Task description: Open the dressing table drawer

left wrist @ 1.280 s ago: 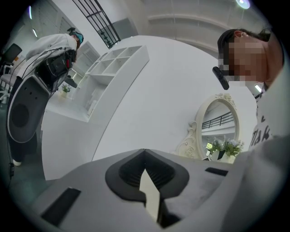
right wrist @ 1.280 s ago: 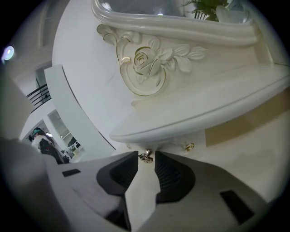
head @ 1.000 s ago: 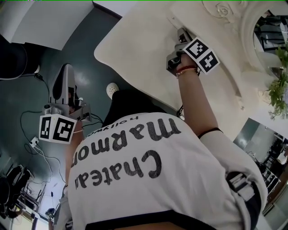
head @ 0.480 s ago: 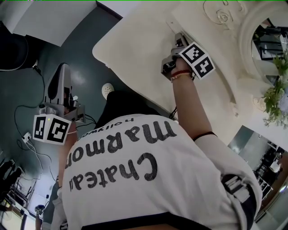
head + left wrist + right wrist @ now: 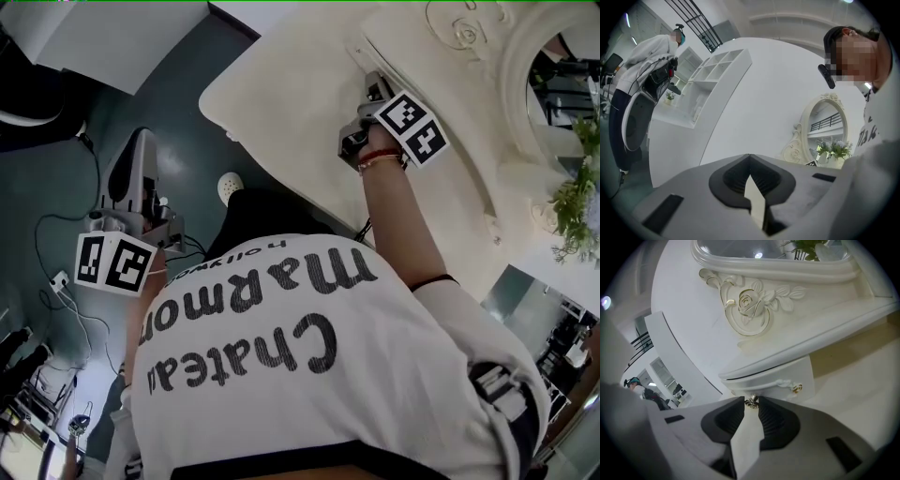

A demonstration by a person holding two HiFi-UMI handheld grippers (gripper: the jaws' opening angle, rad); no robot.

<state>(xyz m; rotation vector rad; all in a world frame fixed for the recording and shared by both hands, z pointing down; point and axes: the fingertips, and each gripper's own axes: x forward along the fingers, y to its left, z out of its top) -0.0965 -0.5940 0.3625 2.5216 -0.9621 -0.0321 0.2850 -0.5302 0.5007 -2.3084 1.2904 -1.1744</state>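
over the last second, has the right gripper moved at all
No. The right gripper sits in the same spot beside the carved rose on the dressing table, jaws closed on the drawer knob.

We count two grippers, left (image 5: 138, 142) and right (image 5: 371, 81), one dressing table (image 5: 281, 103), one mirror (image 5: 555, 70), one plant (image 5: 577, 192) and two drawer knobs (image 5: 751, 402) (image 5: 797, 388).

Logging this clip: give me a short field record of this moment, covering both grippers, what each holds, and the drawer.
right gripper: shut on the knob, tips pinching it
knob: small, metal, on the front of the drawer
second knob: gold, free, to the right on the drawer front
drawer: below the carved rose; how far out, cannot tell
left gripper: shut, empty, held away from the dressing table
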